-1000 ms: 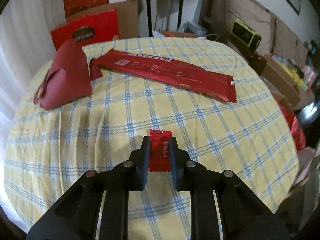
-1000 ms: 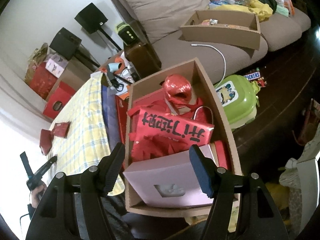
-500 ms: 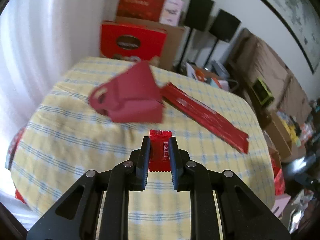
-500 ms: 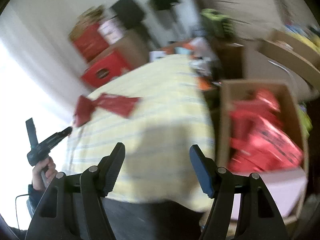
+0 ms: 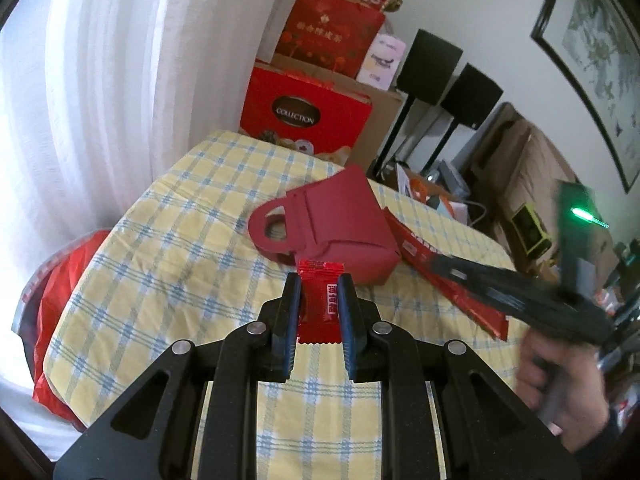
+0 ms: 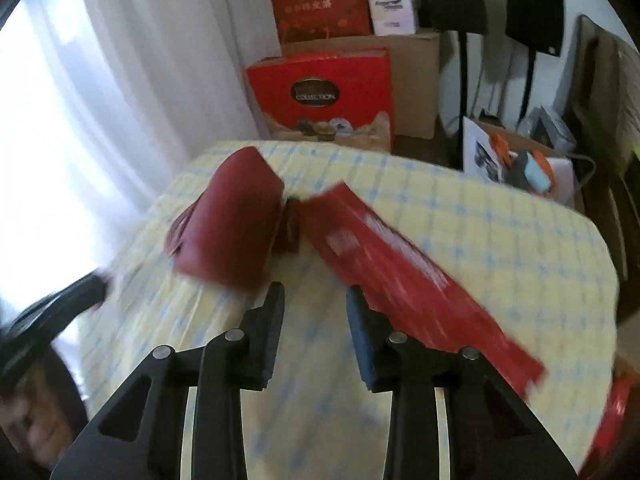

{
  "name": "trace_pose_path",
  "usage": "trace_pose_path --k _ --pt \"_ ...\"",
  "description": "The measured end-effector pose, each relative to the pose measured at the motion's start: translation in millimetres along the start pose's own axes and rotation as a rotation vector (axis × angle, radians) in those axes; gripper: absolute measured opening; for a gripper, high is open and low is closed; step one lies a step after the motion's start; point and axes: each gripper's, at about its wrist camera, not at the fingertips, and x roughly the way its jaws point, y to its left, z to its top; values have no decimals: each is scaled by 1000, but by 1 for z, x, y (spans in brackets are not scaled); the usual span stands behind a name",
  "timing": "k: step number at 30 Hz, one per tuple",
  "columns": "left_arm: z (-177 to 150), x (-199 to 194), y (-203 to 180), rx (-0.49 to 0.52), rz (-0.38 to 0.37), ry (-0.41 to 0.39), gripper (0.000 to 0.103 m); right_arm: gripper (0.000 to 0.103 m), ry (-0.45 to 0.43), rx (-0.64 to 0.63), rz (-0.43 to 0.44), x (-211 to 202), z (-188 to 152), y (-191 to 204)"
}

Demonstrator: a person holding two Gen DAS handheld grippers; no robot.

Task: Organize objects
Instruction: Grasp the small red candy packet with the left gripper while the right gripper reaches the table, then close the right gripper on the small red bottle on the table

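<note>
My left gripper [image 5: 319,286] is shut on a small red candy packet [image 5: 318,300], held above the yellow checked tablecloth [image 5: 160,264]. Just beyond it a dark red folded gift box [image 5: 336,224] with a cut-out handle lies on the cloth, beside a long red flat packet [image 5: 460,292]. In the right wrist view the same gift box [image 6: 236,224] and long packet [image 6: 408,276] lie ahead of my right gripper [image 6: 315,300], whose jaws are closing with nothing between them. The right gripper [image 5: 440,266] also shows in the left wrist view, held by a hand [image 5: 560,388].
Behind the table stand a red "Collection" box [image 6: 324,92], a cardboard box [image 6: 412,80], a red gift bag [image 5: 332,36] and two black speakers on stands [image 5: 452,76]. A white curtain [image 5: 120,80] hangs at the left. A sofa [image 5: 532,168] lies at the right.
My right gripper has swung from the cardboard box of red items over to the table, and its jaws have narrowed. My left gripper moved leftward with the candy packet still in it.
</note>
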Motion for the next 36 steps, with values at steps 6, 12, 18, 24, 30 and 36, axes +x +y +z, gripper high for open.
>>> trace_pose_path --k 6,12,18,24,30,36 --pt "6 -3 10 11 11 -28 17 32 47 -19 32 49 21 18" --pt "8 -3 26 -34 -31 -38 17 32 46 -44 -17 65 25 21" --pt "5 4 28 -30 -3 -36 17 59 -25 -96 -142 58 22 18" --pt "4 3 28 -39 -26 -34 17 54 8 -175 -187 80 25 29" --pt "5 -1 30 -59 -23 -40 17 18 6 -228 -199 82 18 39" --pt "5 -2 28 -55 -9 -38 17 18 -44 -228 -194 61 9 43"
